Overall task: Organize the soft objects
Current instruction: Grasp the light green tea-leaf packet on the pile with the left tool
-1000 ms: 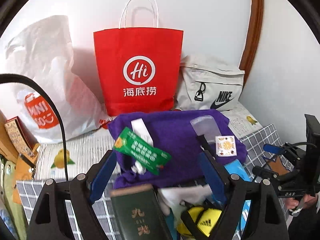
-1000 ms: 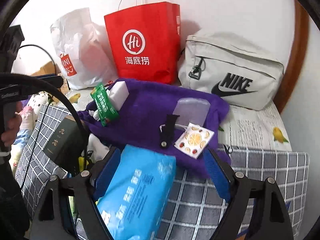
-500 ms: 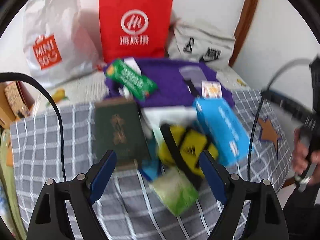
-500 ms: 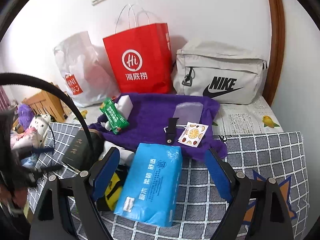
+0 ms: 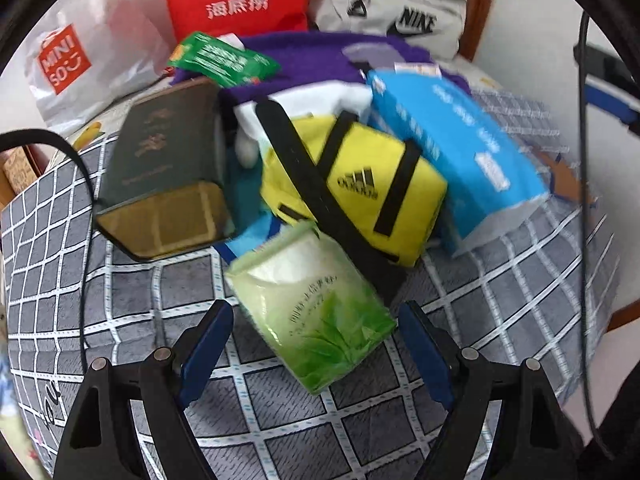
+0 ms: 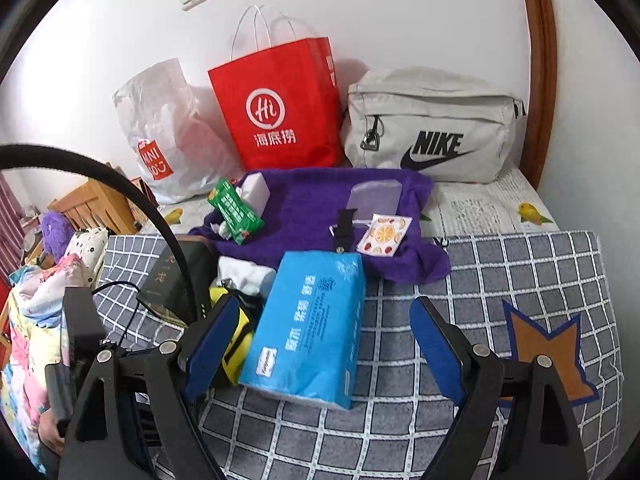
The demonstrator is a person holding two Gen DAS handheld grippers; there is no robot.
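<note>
Left wrist view: the left hand-held gripper (image 5: 312,344) hangs over a grey checked bed cover (image 5: 160,300), its blue jaws spread wide on either side of a green tissue pack (image 5: 316,312) without touching it. Nothing is held. Behind the pack the soft things lie in one jumble: a yellow Adidas bag (image 5: 372,188) with its black strap across it, a blue tissue pack (image 5: 452,140) leaning against the bag's side, a white cloth (image 5: 320,98), a purple towel (image 5: 312,52) with a green sachet (image 5: 222,62) on it. A dark green box (image 5: 168,164) sits tilted at the heap's left. The picture is blurred, so fine contact is hard to judge.

Right wrist view: the right hand-held gripper (image 6: 320,344) is likewise wide open and empty, its jaws flanking the near end of the blue tissue pack (image 6: 308,328). Along the wall stand a white Miniso bag (image 6: 168,140), a red paper bag (image 6: 280,108) and a grey Nike bag (image 6: 432,128); whether anything is inside them cannot be told.

By the look of it, the sorting has barely begun: every soft item is on the bed in the pile, none visibly put away, and the first pick, likely one of the tissue packs, is not yet made.
</note>
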